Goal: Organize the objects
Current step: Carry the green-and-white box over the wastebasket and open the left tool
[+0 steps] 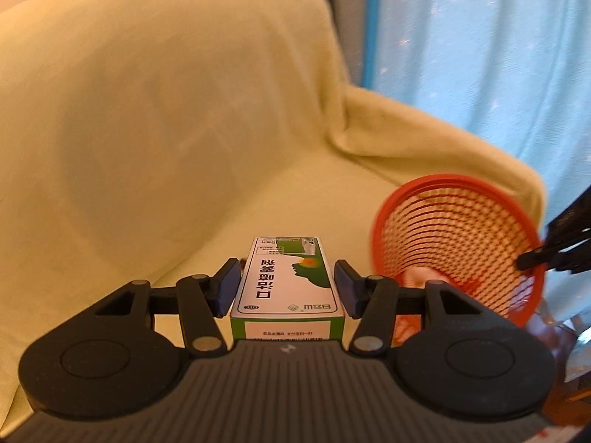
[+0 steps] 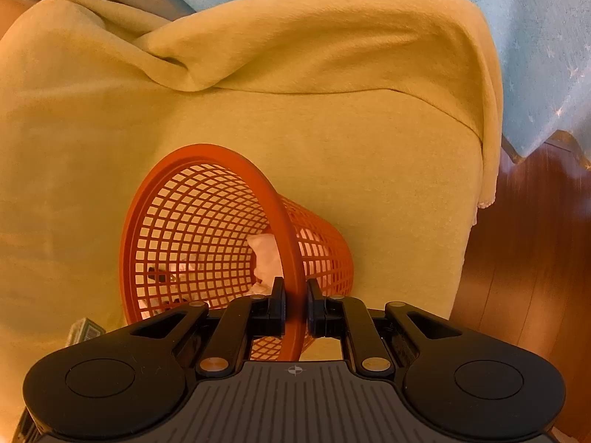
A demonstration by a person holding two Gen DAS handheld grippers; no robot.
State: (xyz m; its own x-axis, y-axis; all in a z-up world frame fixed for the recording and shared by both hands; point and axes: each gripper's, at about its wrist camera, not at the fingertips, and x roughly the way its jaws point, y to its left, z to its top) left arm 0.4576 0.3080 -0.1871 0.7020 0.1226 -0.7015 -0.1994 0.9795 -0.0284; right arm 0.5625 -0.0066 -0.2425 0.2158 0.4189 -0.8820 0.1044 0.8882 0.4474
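Observation:
A green and white medicine box (image 1: 286,284) lies lengthwise between the blue pads of my left gripper (image 1: 287,289), which is shut on its long sides just above the sofa seat. An orange mesh basket (image 2: 207,229) is tipped on its side with its mouth toward the box. My right gripper (image 2: 295,304) is shut on the basket's rim (image 2: 291,258). In the left wrist view the basket (image 1: 454,243) is to the right of the box, with a black fingertip (image 1: 530,258) of the right gripper on its rim. White crumpled paper (image 2: 266,254) lies inside the basket. A corner of the box (image 2: 83,330) shows at the lower left.
A yellow blanket covers the sofa seat (image 2: 388,170) and backrest (image 1: 166,92). A pale blue curtain (image 1: 480,55) hangs behind the armrest. The wooden floor (image 2: 535,258) lies past the sofa's right edge.

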